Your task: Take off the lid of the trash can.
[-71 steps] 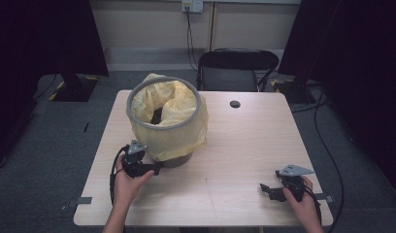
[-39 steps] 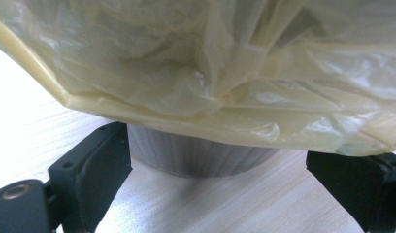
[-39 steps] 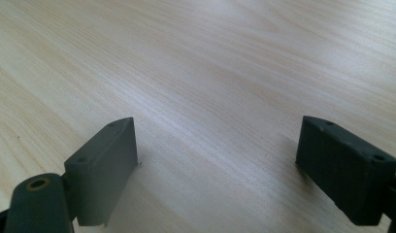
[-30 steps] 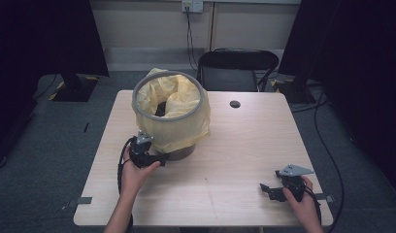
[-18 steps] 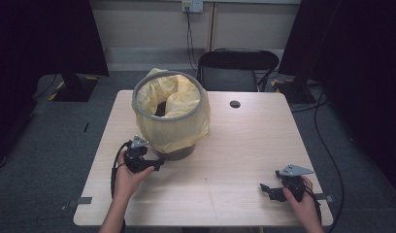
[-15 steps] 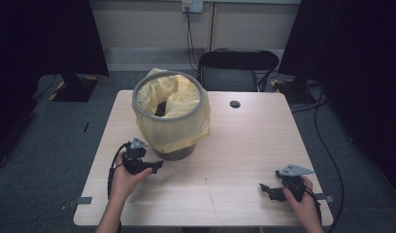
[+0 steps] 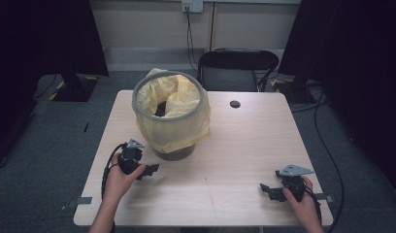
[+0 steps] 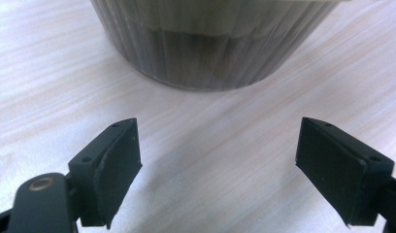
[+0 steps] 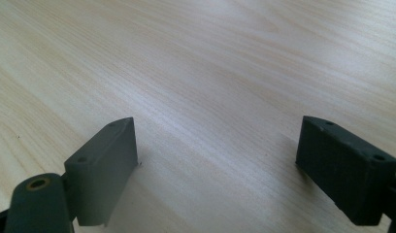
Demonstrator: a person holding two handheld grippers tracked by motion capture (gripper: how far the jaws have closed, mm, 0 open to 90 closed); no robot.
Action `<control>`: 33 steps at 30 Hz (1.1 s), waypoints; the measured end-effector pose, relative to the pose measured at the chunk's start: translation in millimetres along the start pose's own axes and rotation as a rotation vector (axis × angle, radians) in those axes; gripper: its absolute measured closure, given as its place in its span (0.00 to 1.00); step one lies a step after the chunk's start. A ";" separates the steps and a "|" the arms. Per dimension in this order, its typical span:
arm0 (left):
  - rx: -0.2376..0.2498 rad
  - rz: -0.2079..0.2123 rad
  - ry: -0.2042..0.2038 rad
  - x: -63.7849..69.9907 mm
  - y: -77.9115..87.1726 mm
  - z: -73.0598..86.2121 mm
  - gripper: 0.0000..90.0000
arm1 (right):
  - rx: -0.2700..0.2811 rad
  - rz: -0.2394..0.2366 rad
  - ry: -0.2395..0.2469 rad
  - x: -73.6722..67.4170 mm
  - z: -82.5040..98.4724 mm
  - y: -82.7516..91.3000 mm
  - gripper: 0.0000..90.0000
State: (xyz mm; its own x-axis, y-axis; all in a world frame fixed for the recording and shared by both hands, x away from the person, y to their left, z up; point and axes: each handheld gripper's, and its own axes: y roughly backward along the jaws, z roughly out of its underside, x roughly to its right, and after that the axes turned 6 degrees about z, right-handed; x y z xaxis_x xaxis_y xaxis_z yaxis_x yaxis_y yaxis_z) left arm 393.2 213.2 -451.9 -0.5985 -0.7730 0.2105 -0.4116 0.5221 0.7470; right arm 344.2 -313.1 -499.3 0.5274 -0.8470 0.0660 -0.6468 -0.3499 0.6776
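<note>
Room: grey carpeted floor, pale wall with a socket, dark curtains at both sides, black folding chair point(image 7: 237, 68) behind the table.
Surface: light wooden table point(image 7: 244, 145), bare grain across most of it, a small dark round hole point(image 7: 235, 104) near the far edge.
Bin: round dark bin point(image 7: 173, 116) with a grey rim, upright on the left half of the table, towards the far edge; dark base on the wood in the left gripper view point(image 8: 206, 53).
Liner: yellow bag point(image 7: 179, 124) draped over the rim and down the outer wall, base of the bin left uncovered.
Left gripper: left gripper point(image 7: 150, 171) held low over the table just in front of the bin, near its base, apart from it; jaws wide apart in the left gripper view point(image 8: 218, 165), bare wood between them, nothing gripped.
Right gripper: right gripper point(image 7: 266, 189) near the front right corner of the table, well apart from the bin; jaws spread wide in the right gripper view point(image 9: 218, 165), bare wood between them.
Hands: left hand point(image 7: 119, 178) and right hand point(image 7: 303, 199) entering from the bottom edge, each around its gripper's body.
</note>
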 end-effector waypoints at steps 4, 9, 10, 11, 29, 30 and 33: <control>-0.041 0.003 -0.001 -1.8 4.0 -3.2 0.18 | 0.000 0.000 -0.001 0.0 0.0 0.0 0.15; -0.065 -0.011 -0.007 -1.8 10.2 -7.7 0.18 | -0.001 -0.004 0.004 0.2 -0.2 -0.3 0.14; -0.065 -0.011 -0.007 -1.8 10.2 -7.7 0.18 | -0.001 -0.005 0.005 0.2 -0.2 -0.3 0.14; -0.068 -0.010 -0.007 -2.2 11.1 -8.3 0.18 | -0.001 -0.005 0.005 0.1 -0.1 -0.3 0.14; -0.088 0.008 -0.025 13.2 49.1 -36.5 0.18 | -0.004 -0.007 0.010 -0.1 -0.6 -0.8 0.13; -0.088 0.009 -0.029 14.9 50.8 -38.2 0.18 | -0.004 -0.007 0.010 0.0 -0.5 -0.8 0.13; -0.106 0.024 -0.047 18.2 54.6 -43.5 0.18 | -0.004 -0.007 0.010 0.0 -0.6 -0.8 0.13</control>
State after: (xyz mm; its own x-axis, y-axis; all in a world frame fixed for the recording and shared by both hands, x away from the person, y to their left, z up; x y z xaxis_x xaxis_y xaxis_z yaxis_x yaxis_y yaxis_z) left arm 389.7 212.0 -379.9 -0.6399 -0.7416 0.2015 -0.3229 0.4973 0.8053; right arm 345.0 -312.6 -499.4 0.5374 -0.8406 0.0683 -0.6409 -0.3544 0.6809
